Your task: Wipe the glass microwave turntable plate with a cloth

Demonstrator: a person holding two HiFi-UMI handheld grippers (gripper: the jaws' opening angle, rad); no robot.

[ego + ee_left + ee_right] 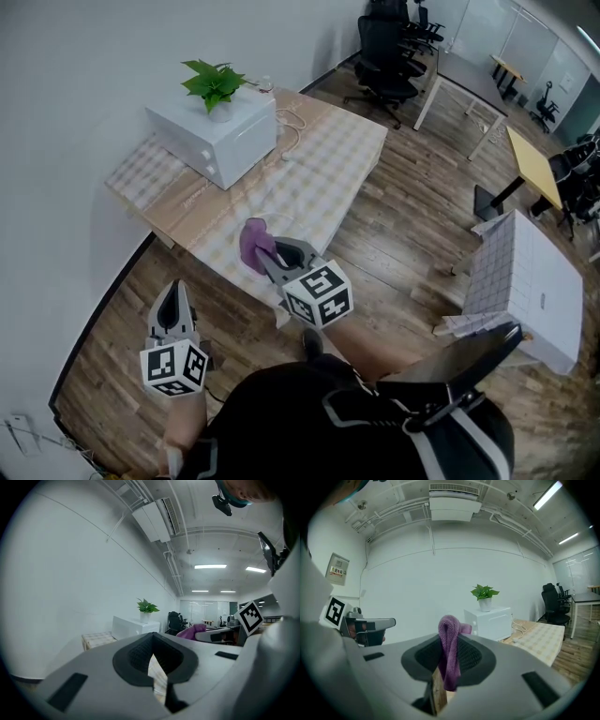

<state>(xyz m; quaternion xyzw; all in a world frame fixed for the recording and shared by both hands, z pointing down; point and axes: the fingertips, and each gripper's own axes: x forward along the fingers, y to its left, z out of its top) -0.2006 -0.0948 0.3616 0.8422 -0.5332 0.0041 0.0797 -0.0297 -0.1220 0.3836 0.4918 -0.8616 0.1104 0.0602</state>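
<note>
My right gripper [268, 260] is shut on a purple cloth [253, 244] and hovers over the near edge of the checked table [319, 178]. In the right gripper view the cloth [450, 648] hangs bunched between the jaws of the right gripper [449, 665]. My left gripper [172, 298] is lower left, over the wooden floor, jaws together and empty. The left gripper [152, 644] looks toward the white microwave [131, 626]. The microwave [217, 136] stands at the table's far left with a potted plant [214, 84] on top. No glass turntable plate shows in any view.
A white cable [292, 127] lies on the table beside the microwave. Office chairs [389, 56] and desks [534, 164] stand at the back right. A white box [530, 281] with a checked cloth draped on it stands on the floor at the right. A wall runs along the left.
</note>
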